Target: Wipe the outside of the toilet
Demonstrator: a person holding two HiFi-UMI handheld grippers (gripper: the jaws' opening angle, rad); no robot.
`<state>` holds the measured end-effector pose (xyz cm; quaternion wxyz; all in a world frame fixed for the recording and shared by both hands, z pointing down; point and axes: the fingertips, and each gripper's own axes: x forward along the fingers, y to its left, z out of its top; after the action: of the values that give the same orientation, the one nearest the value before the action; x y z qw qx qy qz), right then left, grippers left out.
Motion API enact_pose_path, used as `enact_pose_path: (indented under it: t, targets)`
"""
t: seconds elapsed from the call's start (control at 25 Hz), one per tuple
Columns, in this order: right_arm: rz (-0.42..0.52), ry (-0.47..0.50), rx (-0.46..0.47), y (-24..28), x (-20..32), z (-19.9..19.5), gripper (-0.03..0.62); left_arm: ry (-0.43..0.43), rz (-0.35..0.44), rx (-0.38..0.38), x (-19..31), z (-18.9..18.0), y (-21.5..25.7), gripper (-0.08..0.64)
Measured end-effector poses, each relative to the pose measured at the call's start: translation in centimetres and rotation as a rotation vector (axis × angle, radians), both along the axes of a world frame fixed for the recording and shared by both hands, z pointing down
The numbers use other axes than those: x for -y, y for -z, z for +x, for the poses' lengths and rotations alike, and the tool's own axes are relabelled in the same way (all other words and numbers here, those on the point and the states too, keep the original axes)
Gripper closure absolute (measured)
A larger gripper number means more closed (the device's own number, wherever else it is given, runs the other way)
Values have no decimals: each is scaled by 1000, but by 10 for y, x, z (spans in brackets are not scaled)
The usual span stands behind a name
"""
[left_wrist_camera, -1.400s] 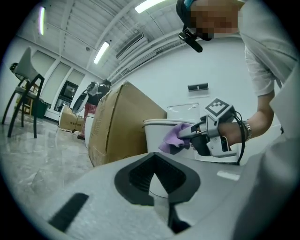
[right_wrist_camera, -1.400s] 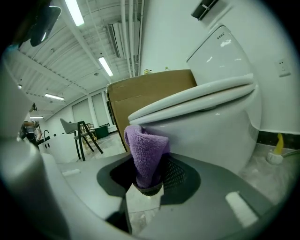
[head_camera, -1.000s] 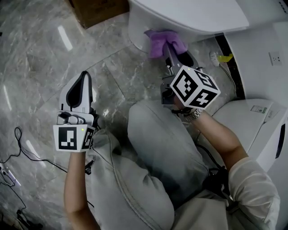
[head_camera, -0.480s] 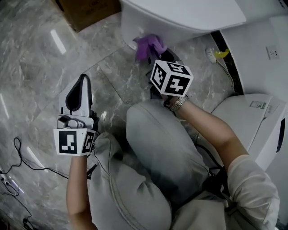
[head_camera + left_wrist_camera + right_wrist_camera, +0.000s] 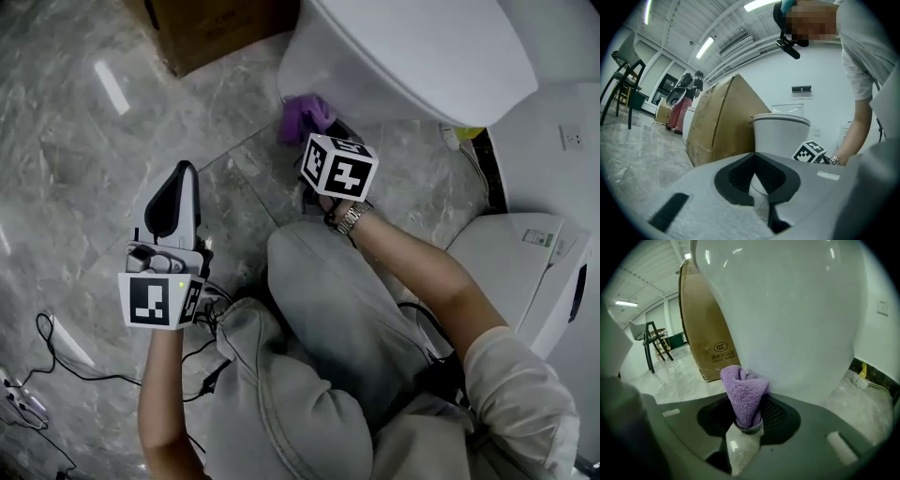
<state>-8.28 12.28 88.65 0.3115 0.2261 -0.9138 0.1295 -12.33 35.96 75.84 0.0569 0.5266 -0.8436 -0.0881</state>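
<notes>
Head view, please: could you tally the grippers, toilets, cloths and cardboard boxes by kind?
Grippers: 2 (left gripper, right gripper)
Toilet: 1
Purple cloth: 1
Cardboard box: 1
Total: 5

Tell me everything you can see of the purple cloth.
The purple cloth is fluffy, towel-like fabric, bunched into an upright folded wad. Its lower end is pinched between the jaws of the right gripper; its upper part presses against the low outer wall of the white toilet.
</notes>
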Motion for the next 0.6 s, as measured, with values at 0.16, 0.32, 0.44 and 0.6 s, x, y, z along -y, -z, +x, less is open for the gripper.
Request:
enact_pose_path:
  t: [0.16, 0.32, 0.44, 0.6]
  targets:
    - [-56, -74, 23, -5, -5, -36, 456, -7, -2, -23, -5, -31, -15, 555]
    - [-93, -133, 75, 1, -5, -69, 457, -43, -22, -21, -7, -45, -20, 554]
    - [-94, -154, 160, 24, -6, -92, 459, -45, -24, -15, -11, -54, -21, 555]
    - [-113, -181, 238, 54, -9, -100, 460, -27, -12, -25, -16, -58, -20, 555]
